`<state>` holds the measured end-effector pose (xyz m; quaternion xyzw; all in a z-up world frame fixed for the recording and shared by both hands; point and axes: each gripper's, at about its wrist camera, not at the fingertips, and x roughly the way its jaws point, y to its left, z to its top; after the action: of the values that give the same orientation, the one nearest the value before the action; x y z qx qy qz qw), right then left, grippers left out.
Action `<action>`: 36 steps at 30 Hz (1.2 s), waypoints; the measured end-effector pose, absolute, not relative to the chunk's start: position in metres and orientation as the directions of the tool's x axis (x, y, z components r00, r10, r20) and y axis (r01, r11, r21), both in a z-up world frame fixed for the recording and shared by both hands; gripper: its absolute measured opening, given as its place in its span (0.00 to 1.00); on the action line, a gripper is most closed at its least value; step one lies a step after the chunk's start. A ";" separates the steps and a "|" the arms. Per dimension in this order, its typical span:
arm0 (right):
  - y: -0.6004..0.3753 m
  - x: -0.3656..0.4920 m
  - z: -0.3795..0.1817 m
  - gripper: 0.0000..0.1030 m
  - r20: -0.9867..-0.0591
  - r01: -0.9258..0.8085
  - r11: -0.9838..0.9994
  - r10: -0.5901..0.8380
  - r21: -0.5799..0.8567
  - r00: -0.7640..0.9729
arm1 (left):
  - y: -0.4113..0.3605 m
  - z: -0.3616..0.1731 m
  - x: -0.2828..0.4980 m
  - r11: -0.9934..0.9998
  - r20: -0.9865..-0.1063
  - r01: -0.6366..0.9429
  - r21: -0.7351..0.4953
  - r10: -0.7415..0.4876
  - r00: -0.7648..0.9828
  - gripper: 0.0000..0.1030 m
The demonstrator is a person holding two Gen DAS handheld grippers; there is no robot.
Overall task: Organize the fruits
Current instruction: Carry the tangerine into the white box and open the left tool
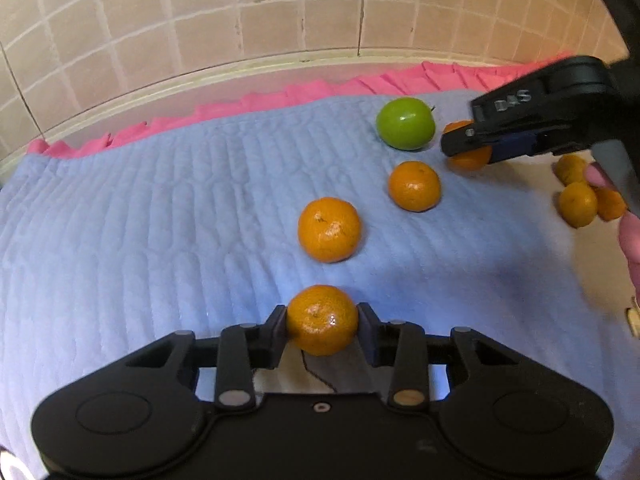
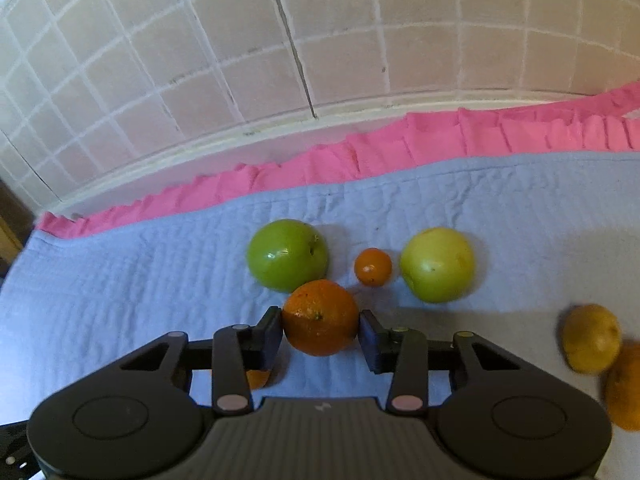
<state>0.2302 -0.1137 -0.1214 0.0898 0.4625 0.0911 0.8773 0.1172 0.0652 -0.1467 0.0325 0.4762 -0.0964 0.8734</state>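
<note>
My left gripper [image 1: 322,322] is shut on an orange mandarin [image 1: 322,320] just above the blue quilted cloth [image 1: 140,220]. Two more mandarins [image 1: 329,229] [image 1: 414,186] lie ahead of it, and a green apple [image 1: 405,123] beyond them. My right gripper [image 2: 320,330] is shut on another orange [image 2: 320,317]; it also shows in the left wrist view [image 1: 466,142], next to the green apple. In the right wrist view a green apple [image 2: 287,255], a small mandarin [image 2: 373,267] and a paler apple [image 2: 437,265] lie just past it.
Several yellowish citrus fruits [image 1: 578,204] lie at the right, also in the right wrist view [image 2: 592,338]. The cloth has a pink ruffled edge [image 2: 400,148] against a tiled wall [image 2: 320,40]. A hand [image 1: 632,236] shows at the far right.
</note>
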 end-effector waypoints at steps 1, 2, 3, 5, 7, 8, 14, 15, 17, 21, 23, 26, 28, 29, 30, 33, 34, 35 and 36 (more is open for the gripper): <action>-0.118 0.225 -0.117 0.42 -0.790 -0.077 0.966 0.246 0.247 0.561 | 0.065 -0.144 0.113 0.979 -0.836 0.202 -0.042 -0.145 0.529 0.43; -0.123 0.218 -0.113 0.42 -0.786 -0.072 0.965 0.248 0.253 0.566 | 0.065 -0.141 0.110 0.978 -0.834 0.203 -0.046 -0.149 0.531 0.43; -0.131 0.209 -0.108 0.42 -0.777 -0.060 0.963 0.249 0.264 0.578 | 0.063 -0.138 0.106 0.977 -0.833 0.206 -0.048 -0.154 0.531 0.43; -0.147 0.192 -0.099 0.42 -0.760 -0.036 0.959 0.246 0.282 0.601 | 0.056 -0.135 0.103 0.973 -0.833 0.224 -0.056 -0.170 0.526 0.42; -0.167 0.175 -0.092 0.42 -0.745 -0.004 0.956 0.232 0.294 0.626 | 0.045 -0.129 0.097 0.964 -0.829 0.256 -0.071 -0.200 0.522 0.42; -0.178 0.166 -0.087 0.42 -0.737 0.016 0.953 0.223 0.302 0.638 | 0.038 -0.125 0.095 0.957 -0.826 0.277 -0.081 -0.220 0.519 0.42; -0.262 0.115 -0.061 0.42 -0.678 0.181 0.931 0.089 0.317 0.730 | -0.026 -0.092 0.090 0.877 -0.775 0.460 -0.138 -0.385 0.502 0.42; -0.279 0.105 -0.055 0.42 -0.664 0.219 0.924 0.048 0.313 0.746 | -0.039 -0.086 0.091 0.858 -0.763 0.495 -0.141 -0.413 0.498 0.42; -0.307 0.089 -0.048 0.42 -0.645 0.279 0.910 -0.016 0.307 0.764 | -0.071 -0.072 0.092 0.811 -0.734 0.570 -0.132 -0.467 0.493 0.42; -0.361 0.060 -0.038 0.42 -0.630 0.399 0.882 -0.164 0.251 0.759 | -0.134 -0.052 0.093 0.725 -0.686 0.682 -0.098 -0.546 0.482 0.42; -0.385 0.047 -0.038 0.42 -0.629 0.448 0.866 -0.224 0.223 0.745 | -0.166 -0.044 0.094 0.687 -0.663 0.722 -0.089 -0.581 0.471 0.42; -0.420 0.029 -0.038 0.42 -0.625 0.513 0.834 -0.291 0.206 0.724 | -0.213 -0.033 0.103 0.625 -0.641 0.775 -0.094 -0.634 0.433 0.42; -0.441 0.016 -0.043 0.42 -0.626 0.548 0.814 -0.329 0.191 0.707 | -0.244 -0.027 0.107 0.585 -0.637 0.805 -0.098 -0.659 0.401 0.42; -0.450 0.011 -0.045 0.42 -0.627 0.565 0.804 -0.346 0.186 0.698 | -0.256 -0.025 0.105 0.569 -0.632 0.816 -0.099 -0.669 0.391 0.42; -0.460 0.006 -0.047 0.42 -0.629 0.576 0.796 -0.355 0.184 0.692 | -0.271 -0.024 0.108 0.550 -0.629 0.829 -0.101 -0.681 0.376 0.42; -0.480 -0.004 -0.056 0.42 -0.636 0.601 0.777 -0.371 0.186 0.677 | -0.312 -0.022 0.120 0.479 -0.629 0.867 -0.138 -0.719 0.297 0.42; -0.486 -0.003 -0.060 0.42 -0.638 0.609 0.771 -0.377 0.185 0.672 | -0.325 -0.021 0.124 0.461 -0.632 0.875 -0.148 -0.724 0.275 0.42; -0.491 -0.005 -0.064 0.42 -0.642 0.615 0.767 -0.380 0.183 0.665 | -0.339 -0.024 0.129 0.442 -0.638 0.883 -0.157 -0.728 0.251 0.42; -0.498 -0.003 -0.070 0.42 -0.654 0.623 0.760 -0.379 0.184 0.655 | -0.353 -0.026 0.134 0.429 -0.645 0.888 -0.168 -0.729 0.230 0.43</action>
<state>-0.0033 -0.4982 -0.0699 0.2006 0.3045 -0.2825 0.8873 0.1342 -0.3527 -0.0258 0.1181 0.3365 -0.5211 0.7754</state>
